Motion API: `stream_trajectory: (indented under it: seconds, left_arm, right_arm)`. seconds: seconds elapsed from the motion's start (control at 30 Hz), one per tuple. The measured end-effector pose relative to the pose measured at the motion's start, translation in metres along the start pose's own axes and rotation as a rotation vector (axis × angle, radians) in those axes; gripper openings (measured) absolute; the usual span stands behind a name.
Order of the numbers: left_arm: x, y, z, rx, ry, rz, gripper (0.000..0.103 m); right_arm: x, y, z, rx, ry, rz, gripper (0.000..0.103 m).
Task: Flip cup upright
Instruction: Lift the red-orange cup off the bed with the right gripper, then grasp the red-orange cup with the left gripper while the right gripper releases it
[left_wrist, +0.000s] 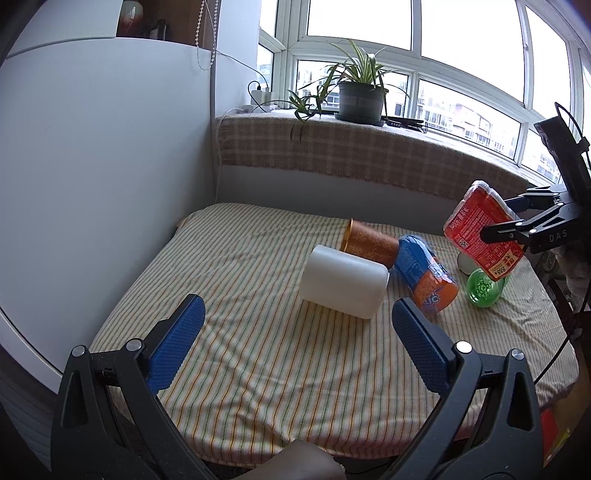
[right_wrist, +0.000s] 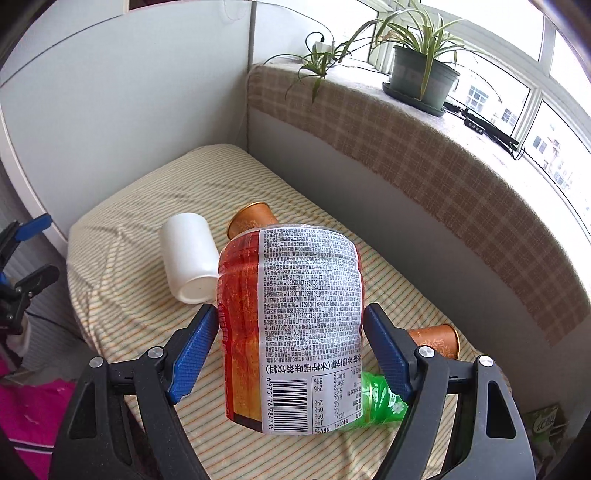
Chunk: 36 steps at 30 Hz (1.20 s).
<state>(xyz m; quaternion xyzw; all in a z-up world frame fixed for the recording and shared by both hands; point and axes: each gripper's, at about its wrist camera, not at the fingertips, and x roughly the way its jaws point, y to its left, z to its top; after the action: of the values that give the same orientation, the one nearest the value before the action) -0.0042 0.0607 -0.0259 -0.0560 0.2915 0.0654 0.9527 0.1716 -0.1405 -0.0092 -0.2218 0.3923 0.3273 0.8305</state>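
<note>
A white cup (left_wrist: 343, 282) lies on its side on the striped cloth, also in the right wrist view (right_wrist: 190, 258). A brown patterned cup (left_wrist: 369, 243) lies on its side behind it, its rim showing in the right wrist view (right_wrist: 251, 219). My left gripper (left_wrist: 297, 328) is open and empty, just short of the white cup. My right gripper (right_wrist: 290, 332) is shut on a red bottle cut-off (right_wrist: 291, 328), held tilted above the table; it shows at the right in the left wrist view (left_wrist: 480, 229).
A blue and orange bottle piece (left_wrist: 426, 278) and a green bottle piece (left_wrist: 484, 288) lie on the striped table (left_wrist: 258, 369). A second brown cup (right_wrist: 436, 338) lies near the back wall. A potted plant (left_wrist: 360, 98) stands on the sill. A white partition (left_wrist: 92, 166) borders the left.
</note>
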Motion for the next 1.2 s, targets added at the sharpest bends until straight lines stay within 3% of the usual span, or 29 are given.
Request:
stream_trajectory:
  seconds: [0.27,0.57,0.9,1.2]
  left_arm:
    - [-0.002,-0.014,0.000,0.032,0.005,-0.025,0.103]
    - [-0.002,-0.021,-0.002,0.066,0.014,-0.049,0.103]
    - [0.004,-0.025,0.000,0.103,0.054,-0.115,0.103]
    - [0.007,-0.038,0.013,0.224,0.056,-0.202,0.103]
  right_arm:
    - [-0.005,0.031,-0.047,-0.071,0.039,0.062,0.080]
    - [0.016,0.052,-0.083,-0.159,0.122,0.107,0.080]
    - [0.033,0.046,-0.091,-0.121,0.165,0.126,0.081]
    - [0.039,0.037,-0.094,-0.044,0.168,0.159,0.082]
